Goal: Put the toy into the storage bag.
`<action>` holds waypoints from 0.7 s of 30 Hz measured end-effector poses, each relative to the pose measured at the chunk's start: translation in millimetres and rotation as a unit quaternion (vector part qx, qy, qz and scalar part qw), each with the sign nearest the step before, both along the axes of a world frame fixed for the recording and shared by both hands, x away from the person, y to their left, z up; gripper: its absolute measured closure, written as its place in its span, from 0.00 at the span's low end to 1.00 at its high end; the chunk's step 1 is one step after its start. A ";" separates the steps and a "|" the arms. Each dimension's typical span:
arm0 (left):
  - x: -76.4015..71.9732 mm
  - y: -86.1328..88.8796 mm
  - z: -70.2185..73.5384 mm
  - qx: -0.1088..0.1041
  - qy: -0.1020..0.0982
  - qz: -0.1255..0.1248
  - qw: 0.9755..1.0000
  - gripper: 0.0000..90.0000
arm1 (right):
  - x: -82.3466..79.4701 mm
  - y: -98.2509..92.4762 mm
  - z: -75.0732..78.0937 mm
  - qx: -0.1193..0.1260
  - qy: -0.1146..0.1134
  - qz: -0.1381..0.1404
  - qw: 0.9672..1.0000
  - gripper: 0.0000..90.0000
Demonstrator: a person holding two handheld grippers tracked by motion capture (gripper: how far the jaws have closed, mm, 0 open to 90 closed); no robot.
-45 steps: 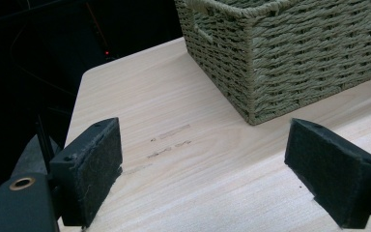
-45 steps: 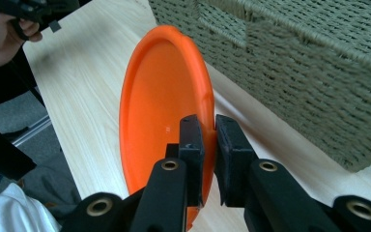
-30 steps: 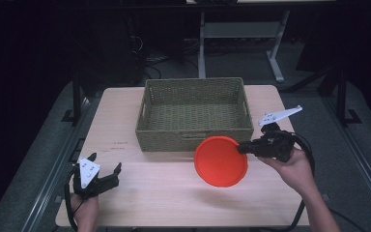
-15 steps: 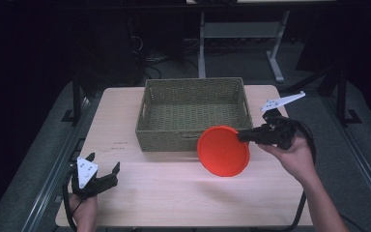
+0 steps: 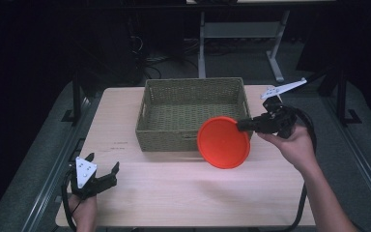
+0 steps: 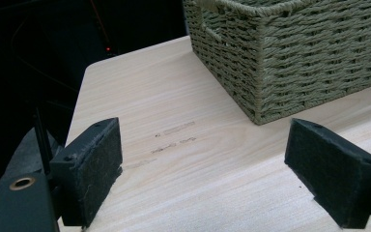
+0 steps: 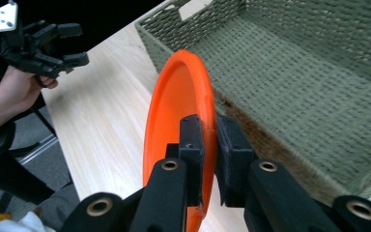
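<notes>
Orange plate held over the basket's corner

Orange plate hangs tilted at the woven basket's 5 o'clock corner, hiding part of its front wall. Right tool is clamped tight on the plate's rim, which blocks the near edge. Left tool rests wide apart at the table's 8 o'clock corner. Faint marks on the wood are unreadable.

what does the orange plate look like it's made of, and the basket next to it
Orange plate: likely plastic, smooth with a slight sheen, uniform colour and thin moulded rim. Basket: woven cord or paper rope, matte olive; twisted strands show in its walls.
</notes>
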State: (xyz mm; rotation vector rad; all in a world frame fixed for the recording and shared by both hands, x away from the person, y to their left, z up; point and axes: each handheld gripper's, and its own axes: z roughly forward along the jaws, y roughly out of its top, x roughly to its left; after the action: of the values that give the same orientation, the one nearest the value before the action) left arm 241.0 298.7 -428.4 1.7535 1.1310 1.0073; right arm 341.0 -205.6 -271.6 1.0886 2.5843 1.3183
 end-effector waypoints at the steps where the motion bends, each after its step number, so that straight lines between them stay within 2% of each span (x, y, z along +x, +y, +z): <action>1: 0.0 0.2 0.1 0.001 0.000 0.000 1.000 0.14 | 1.1 1.0 2.3 -0.001 -0.002 -0.001 1.000 0.91; 12: -1.0 1.7 0.2 -0.002 -0.002 0.003 1.000 0.14 | 20.8 7.1 25.9 0.011 -0.007 -0.006 1.000 0.91; 21: -1.0 1.4 0.1 -0.006 -0.005 0.004 1.000 0.14 | 38.8 14.4 37.1 0.017 -0.006 -0.015 1.000 0.91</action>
State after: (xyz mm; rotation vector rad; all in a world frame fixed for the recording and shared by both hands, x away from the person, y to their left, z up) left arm 239.9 300.1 -428.3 1.7331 1.1355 1.0109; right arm 379.8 -191.2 -234.5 1.1167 2.5341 1.3641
